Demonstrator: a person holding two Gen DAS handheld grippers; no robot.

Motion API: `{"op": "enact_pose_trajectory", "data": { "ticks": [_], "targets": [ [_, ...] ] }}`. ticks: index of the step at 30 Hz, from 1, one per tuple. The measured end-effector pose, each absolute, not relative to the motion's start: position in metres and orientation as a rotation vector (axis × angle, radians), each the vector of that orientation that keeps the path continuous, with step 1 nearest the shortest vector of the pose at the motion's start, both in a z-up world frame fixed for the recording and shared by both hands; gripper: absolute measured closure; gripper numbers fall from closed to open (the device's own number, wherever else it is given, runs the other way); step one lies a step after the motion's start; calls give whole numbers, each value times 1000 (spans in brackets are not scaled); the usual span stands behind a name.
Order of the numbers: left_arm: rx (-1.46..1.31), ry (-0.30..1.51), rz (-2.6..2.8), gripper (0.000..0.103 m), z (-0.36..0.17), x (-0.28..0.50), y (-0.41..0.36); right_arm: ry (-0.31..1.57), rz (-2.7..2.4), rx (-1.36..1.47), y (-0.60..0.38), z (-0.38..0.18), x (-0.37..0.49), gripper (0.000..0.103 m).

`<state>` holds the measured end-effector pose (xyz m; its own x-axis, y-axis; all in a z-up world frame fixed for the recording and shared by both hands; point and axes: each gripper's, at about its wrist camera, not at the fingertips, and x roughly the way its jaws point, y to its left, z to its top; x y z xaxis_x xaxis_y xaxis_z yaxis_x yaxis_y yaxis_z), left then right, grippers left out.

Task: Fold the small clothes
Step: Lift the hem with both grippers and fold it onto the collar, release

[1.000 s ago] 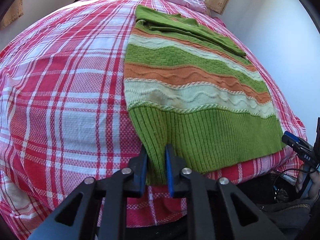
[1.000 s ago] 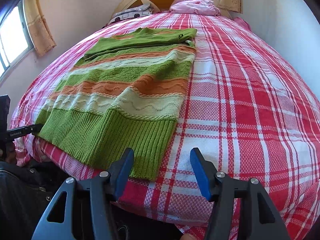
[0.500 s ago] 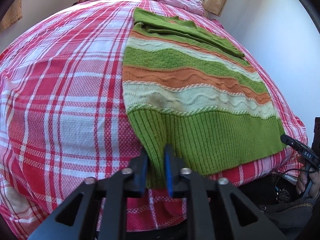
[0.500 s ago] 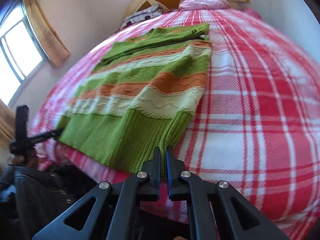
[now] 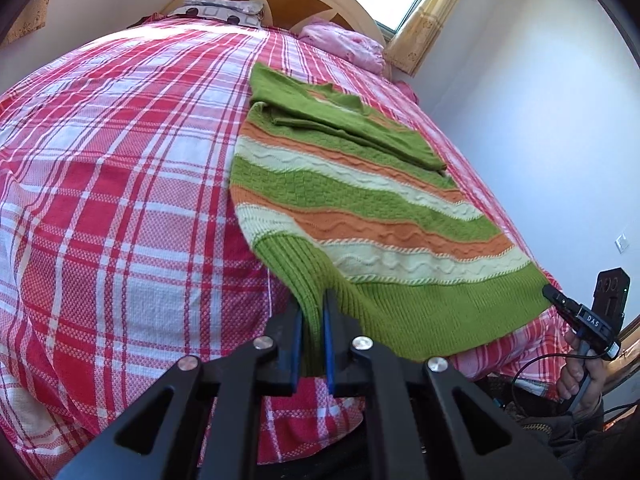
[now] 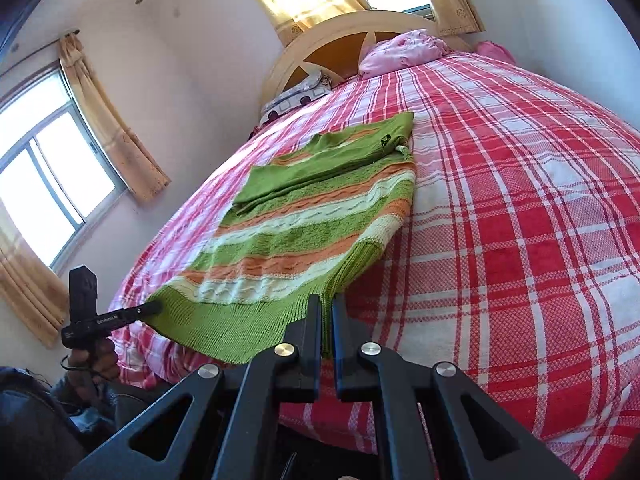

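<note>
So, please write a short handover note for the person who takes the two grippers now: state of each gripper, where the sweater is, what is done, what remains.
Left gripper: shut on the sweater's green ribbed hem, at its left corner.
Right gripper: shut on the same hem, at its right corner.
Sweater: lies lengthwise on the plaid bed cover, hem nearest you, neck toward the headboard. The hem corners are raised off the cover; the rest lies flat.
Done: sleeves are folded across the upper body; both hem corners are gripped.
Left: probably carry the hem toward the neck to fold the body in half, lay it flat, then open both grippers.
</note>
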<state>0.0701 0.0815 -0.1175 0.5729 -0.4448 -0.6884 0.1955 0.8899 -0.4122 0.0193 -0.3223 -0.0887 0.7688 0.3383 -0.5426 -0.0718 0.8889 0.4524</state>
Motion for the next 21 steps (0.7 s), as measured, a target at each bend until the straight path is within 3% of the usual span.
{"op": "enact_pose_trajectory", "data": {
  "ticks": [21],
  "targets": [
    [-380,744,-370,94,-66,154,90,506,239,416,-347,-20,108,100]
  ]
}}
